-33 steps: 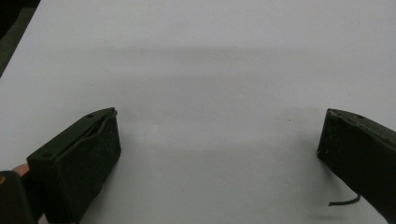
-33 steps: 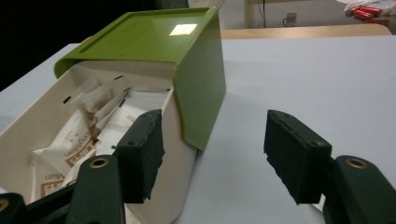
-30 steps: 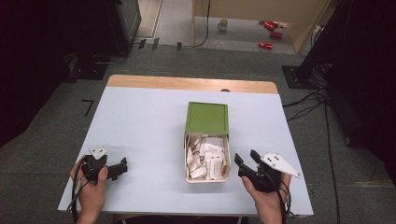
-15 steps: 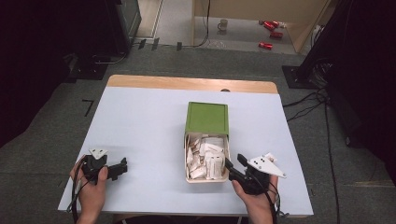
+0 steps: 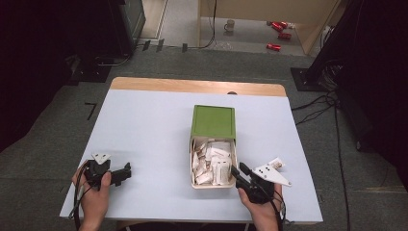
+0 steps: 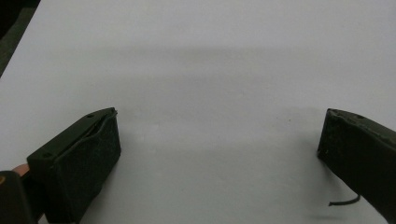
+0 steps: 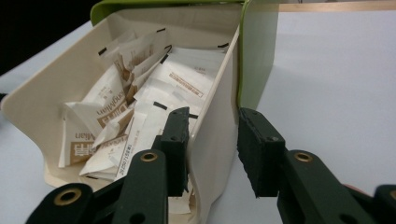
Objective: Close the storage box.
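Two tongs in play: my right tongs (image 7: 212, 154), part open, straddle the near right wall of the sachet box (image 5: 193, 159) mid-worktop, its long axis running away from me, while my left tongs (image 5: 126, 172) idle wide open, empty, well apart.

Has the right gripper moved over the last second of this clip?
Yes. The right gripper has moved left, toward the open box of packets, and its jaws now straddle the box's right wall. The box has stayed put.
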